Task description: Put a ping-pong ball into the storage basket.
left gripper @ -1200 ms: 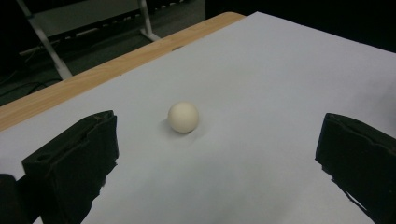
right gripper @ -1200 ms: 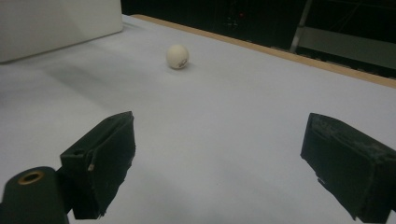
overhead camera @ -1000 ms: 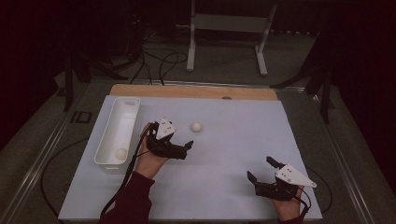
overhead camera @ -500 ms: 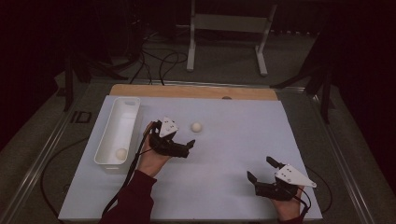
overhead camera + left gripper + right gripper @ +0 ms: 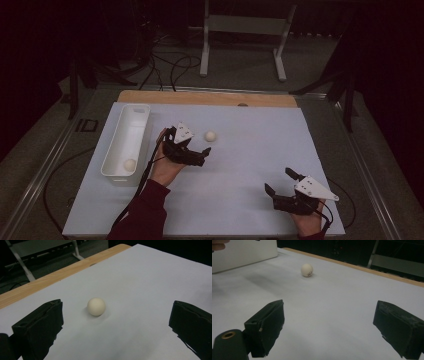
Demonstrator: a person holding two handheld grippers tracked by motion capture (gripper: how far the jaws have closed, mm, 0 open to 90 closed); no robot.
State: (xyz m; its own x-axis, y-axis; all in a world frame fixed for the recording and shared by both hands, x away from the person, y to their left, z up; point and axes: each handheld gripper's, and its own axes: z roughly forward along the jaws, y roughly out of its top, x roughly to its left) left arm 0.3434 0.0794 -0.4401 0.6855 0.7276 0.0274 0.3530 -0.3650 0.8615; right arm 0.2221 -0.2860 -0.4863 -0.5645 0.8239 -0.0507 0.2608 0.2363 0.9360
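Hovering just short of the loose white ball (image 5: pixel 210 136), the left gripper (image 5: pixel 196 155) points at it with its fingers (image 5: pixel 40 327) spread wide and nothing between them; in the left gripper view the ball (image 5: pixel 96 306) sits on the white surface (image 5: pixel 240 165) ahead of the gap, touching neither finger. A white tray (image 5: pixel 126 141) lies on the far side of the left gripper from the ball and holds a second ball (image 5: pixel 129 164). The right gripper (image 5: pixel 281 182) is well apart from the ball, fingers (image 5: pixel 265 326) also wide and empty.
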